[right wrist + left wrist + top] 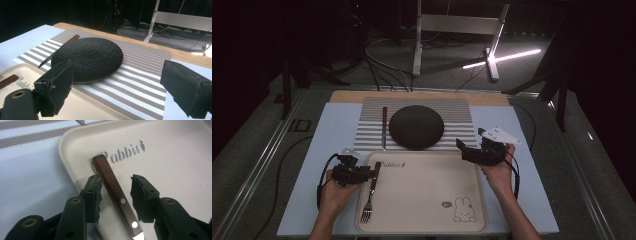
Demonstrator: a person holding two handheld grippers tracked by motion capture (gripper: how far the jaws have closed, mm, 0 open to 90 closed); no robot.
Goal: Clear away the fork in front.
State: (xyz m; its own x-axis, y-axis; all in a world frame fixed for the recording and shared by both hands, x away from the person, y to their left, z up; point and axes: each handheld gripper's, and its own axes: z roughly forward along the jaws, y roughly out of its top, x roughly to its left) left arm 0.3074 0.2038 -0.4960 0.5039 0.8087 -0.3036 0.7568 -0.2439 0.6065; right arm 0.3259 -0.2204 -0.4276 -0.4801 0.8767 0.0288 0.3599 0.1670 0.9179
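The fork (370, 192) lies along the left edge of the cream tray (427, 200), tines toward the person and wooden handle pointing away toward the "Rabbit" lettering. The left tool (116, 195) straddles that handle with its jaws released, a gap on either side; the fork's long axis runs straight between them. The right tool (115, 87) hovers spread wide and empty at the tray's far right corner, facing the black plate (416, 127) on the striped placemat (457, 107), where a knife (384, 127) lies just left of the plate.
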